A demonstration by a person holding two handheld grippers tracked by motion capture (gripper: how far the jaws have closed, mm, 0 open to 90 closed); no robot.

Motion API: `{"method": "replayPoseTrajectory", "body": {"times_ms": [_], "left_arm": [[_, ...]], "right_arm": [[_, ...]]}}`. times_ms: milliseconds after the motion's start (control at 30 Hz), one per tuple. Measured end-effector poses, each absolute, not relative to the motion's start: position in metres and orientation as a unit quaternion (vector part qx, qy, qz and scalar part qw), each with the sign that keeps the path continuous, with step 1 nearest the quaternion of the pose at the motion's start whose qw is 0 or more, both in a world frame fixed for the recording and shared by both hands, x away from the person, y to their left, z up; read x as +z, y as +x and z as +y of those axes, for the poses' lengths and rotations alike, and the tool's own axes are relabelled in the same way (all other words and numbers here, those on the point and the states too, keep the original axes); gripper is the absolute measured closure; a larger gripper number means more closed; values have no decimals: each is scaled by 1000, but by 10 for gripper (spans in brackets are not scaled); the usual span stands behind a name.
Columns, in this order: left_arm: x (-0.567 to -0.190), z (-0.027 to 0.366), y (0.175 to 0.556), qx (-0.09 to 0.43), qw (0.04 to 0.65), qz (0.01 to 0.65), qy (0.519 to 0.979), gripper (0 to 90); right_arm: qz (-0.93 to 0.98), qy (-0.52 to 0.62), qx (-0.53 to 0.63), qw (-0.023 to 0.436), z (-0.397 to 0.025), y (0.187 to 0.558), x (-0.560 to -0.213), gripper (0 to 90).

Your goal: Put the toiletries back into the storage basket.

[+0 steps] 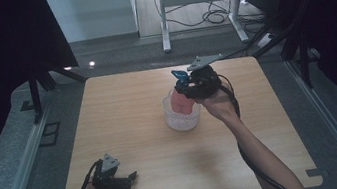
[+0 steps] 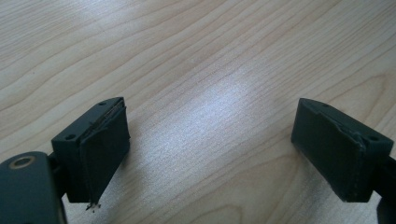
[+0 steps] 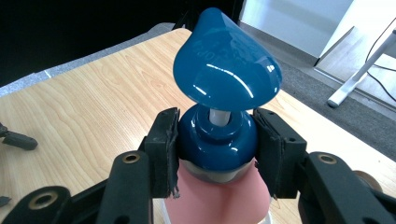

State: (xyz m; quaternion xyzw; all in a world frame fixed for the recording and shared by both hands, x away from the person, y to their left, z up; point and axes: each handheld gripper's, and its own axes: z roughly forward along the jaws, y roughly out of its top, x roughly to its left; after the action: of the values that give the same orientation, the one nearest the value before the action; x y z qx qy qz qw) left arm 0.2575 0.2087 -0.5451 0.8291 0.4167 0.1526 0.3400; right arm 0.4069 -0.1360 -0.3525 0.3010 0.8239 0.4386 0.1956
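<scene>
A pink pump bottle [image 1: 181, 103] with a blue pump head [image 3: 227, 70] stands inside a white perforated basket [image 1: 182, 117] near the table's middle. My right gripper [image 3: 215, 140] is shut on the bottle's blue collar [image 3: 215, 142], one pad on each side; in the high view this right gripper [image 1: 190, 85] is above the basket. My left gripper [image 1: 131, 177] rests low near the table's front left, held by a hand. In the left gripper view its jaws stand wide apart over bare wood, and the left gripper [image 2: 212, 149] holds nothing.
The light wooden table [image 1: 123, 106] has open surface around the basket. Dark curtains flank both sides. A white desk frame [image 1: 198, 4] and floor cables lie beyond the far edge. A cable trails from each gripper.
</scene>
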Motion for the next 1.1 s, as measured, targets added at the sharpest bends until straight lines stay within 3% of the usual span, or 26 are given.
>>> {"method": "replayPoseTrajectory", "body": {"times_ms": [1100], "left_arm": [[-545, 209, 257, 151, 340, 418, 829, 112]], "right_arm": [[835, 304, 416, 192, -125, 421, -400, 531]]}}
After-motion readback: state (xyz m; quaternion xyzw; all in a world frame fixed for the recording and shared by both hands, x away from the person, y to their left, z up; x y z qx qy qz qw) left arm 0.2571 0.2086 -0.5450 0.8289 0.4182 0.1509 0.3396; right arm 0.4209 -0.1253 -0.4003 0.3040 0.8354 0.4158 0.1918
